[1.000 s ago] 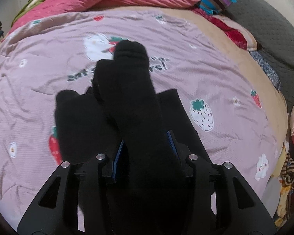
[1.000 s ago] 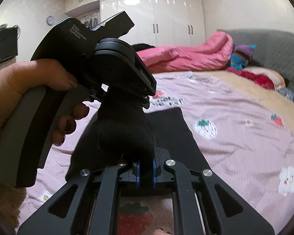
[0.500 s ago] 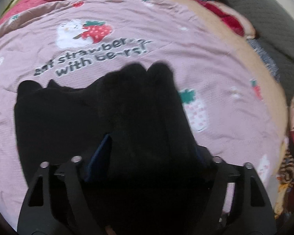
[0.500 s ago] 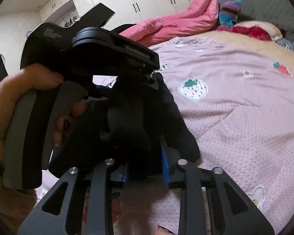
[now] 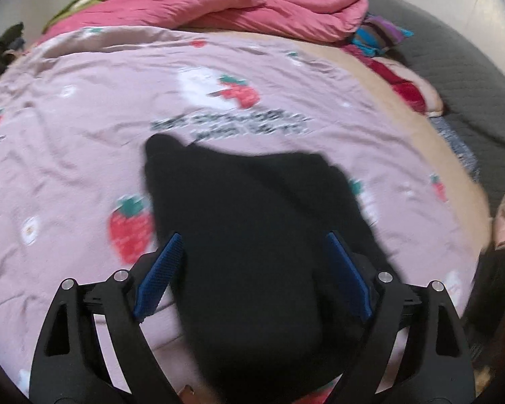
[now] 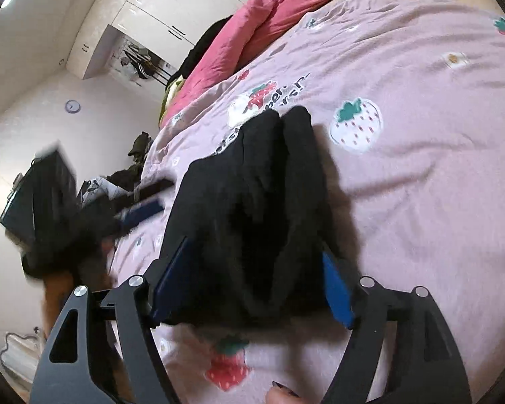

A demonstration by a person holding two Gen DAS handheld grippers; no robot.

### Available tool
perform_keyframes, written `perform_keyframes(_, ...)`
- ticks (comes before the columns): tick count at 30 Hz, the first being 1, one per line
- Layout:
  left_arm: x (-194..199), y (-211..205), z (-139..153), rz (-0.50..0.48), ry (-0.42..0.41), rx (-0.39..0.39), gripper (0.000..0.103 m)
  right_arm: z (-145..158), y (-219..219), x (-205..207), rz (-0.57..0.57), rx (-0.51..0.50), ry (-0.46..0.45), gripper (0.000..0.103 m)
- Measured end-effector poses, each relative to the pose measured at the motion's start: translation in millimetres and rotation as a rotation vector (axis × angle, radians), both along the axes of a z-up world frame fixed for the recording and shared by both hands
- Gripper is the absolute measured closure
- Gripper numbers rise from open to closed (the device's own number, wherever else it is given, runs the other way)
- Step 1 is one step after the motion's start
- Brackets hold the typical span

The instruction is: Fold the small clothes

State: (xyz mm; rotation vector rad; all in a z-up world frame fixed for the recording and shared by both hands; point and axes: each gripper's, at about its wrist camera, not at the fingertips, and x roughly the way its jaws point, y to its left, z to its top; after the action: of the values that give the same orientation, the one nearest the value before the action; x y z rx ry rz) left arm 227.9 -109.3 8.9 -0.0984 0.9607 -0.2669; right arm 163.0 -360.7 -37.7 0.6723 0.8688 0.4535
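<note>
While its jaws are opening, the left gripper (image 5: pixel 252 269) tilts steeply down over the pink strawberry-print bedsheet (image 5: pixel 84 134), blue pads (image 5: pixel 160 274) spread wide on either side of the black socks (image 5: pixel 252 235), which lie between them without being pinched. In the right wrist view, that gripper shows blurred beside the bed's left edge. The socks rest near the middle of the bed, on a flat black garment (image 6: pixel 198 208), just below the printed lettering (image 5: pixel 232 124), toes pointing toward the rolled pink quilt (image 5: pixel 252 6) at the far edge. The right gripper (image 6: pixel 252 286) leans down more shallowly, rolled so the room looks slanted; its jaws too are opening, straddling the socks' near end with both pads clear of the fabric.
</note>
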Motion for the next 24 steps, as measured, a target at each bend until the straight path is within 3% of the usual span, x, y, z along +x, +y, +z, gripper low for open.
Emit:
perform_keyframes(2, -8.4, 7.1, -8.4, 0.016, 0.012, 0.024, 0.024, 0.8, 4.2, 15.9, 0.019, -0.005, 0.028, 0.031)
perform_keyframes(3, -9.8, 9.5, -11.0, 0.016, 0.018, 0.027, 0.024, 1.7, 6.8, 23.3, 0.027, -0.015, 0.032, 0.038)
perform_keyframes(4, -12.1, 12.7, -14.9, 0.017, 0.027, 0.028, 0.024, 2.9, 9.8, 26.7, 0.03, -0.034, 0.028, 0.068)
perform_keyframes(5, -15.1, 15.0, -19.1, 0.018, 0.035, 0.027, 0.024, 5.5, 14.4, 30.7, 0.03, -0.094, 0.018, 0.086)
perform_keyframes(8, -21.4, 18.5, -22.9, 0.017, 0.034, 0.011, 0.023, 14.5, 16.3, 26.5, 0.023, -0.177, -0.019, 0.087)
perform_keyframes(11, -29.3, 22.7, -20.6, 0.019, 0.028, 0.005, 0.022, 9.2, 15.0, 21.6, -0.017, -0.29, -0.008, 0.08)
perform_keyframes(12, -31.6, 23.3, -19.5, 0.017, 0.027, 0.004, 0.022, 6.3, 14.7, 18.3, -0.034, -0.323, -0.012, 0.072)
perform_keyframes(16, -40.8, 24.1, -15.1, 0.014, 0.014, 0.01, 0.022, 11.4, 10.0, 3.3, -0.076, -0.369, -0.035, 0.061)
perform_keyframes(20, -55.7, 27.8, -5.8, 0.015, -0.012, 0.0, 0.022, 31.3, 12.2, -23.7, -0.11, -0.427, -0.112, 0.045)
perform_keyframes(22, -63.8, 29.3, -0.4, 0.014, -0.026, -0.002, 0.019, 38.7, 13.4, -36.6, -0.112, -0.446, -0.15, 0.028)
perform_keyframes(24, -73.2, 30.7, 5.2, 0.01, -0.043, -0.001, 0.015, 49.3, 15.1, -50.9, -0.121, -0.477, -0.196, 0.024)
